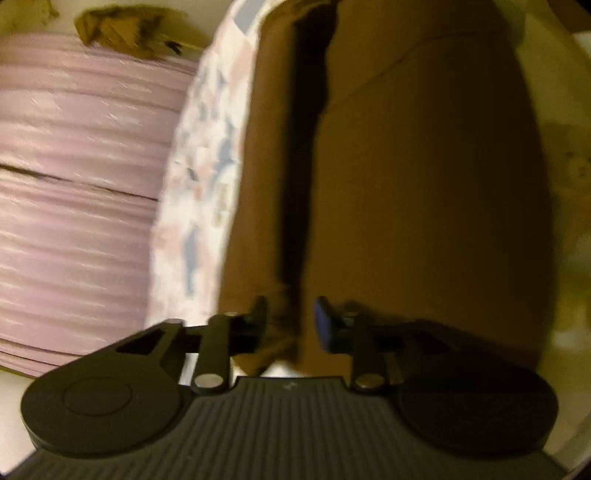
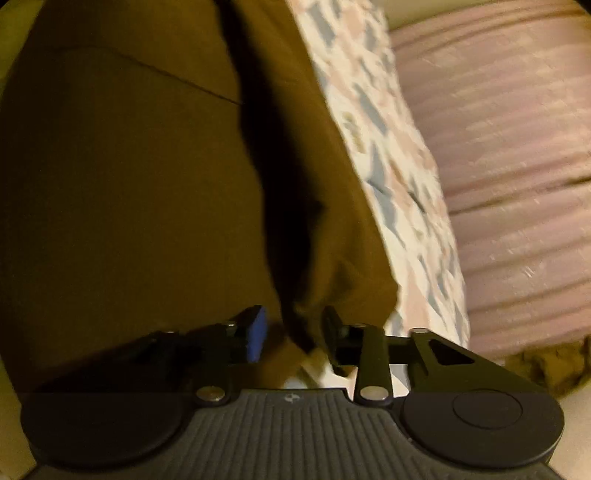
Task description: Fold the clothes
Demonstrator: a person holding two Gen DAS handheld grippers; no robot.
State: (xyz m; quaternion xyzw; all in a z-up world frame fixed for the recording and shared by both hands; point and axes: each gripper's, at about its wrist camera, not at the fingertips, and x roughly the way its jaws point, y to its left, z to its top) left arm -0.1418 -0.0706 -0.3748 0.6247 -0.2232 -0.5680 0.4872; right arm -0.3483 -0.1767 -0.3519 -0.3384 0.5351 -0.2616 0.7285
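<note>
A large brown garment (image 1: 424, 184) fills most of the left wrist view, with a dark fold running down its middle to my left gripper (image 1: 290, 321). The jaws stand narrowly apart, clamped on the garment's bunched edge. In the right wrist view the same brown garment (image 2: 129, 184) spreads across the left and centre. Its shadowed fold drops between the fingers of my right gripper (image 2: 295, 330), which is shut on that edge. One blue pad (image 2: 258, 332) shows beside the cloth. Both views are blurred.
A white sheet with a pink and blue pattern (image 1: 199, 206) (image 2: 388, 166) lies beside the garment. Beyond it are ribbed pink cushions or bedding (image 1: 81, 184) (image 2: 517, 166). Another crumpled brown cloth (image 1: 110, 31) (image 2: 546, 365) lies past the pink bedding.
</note>
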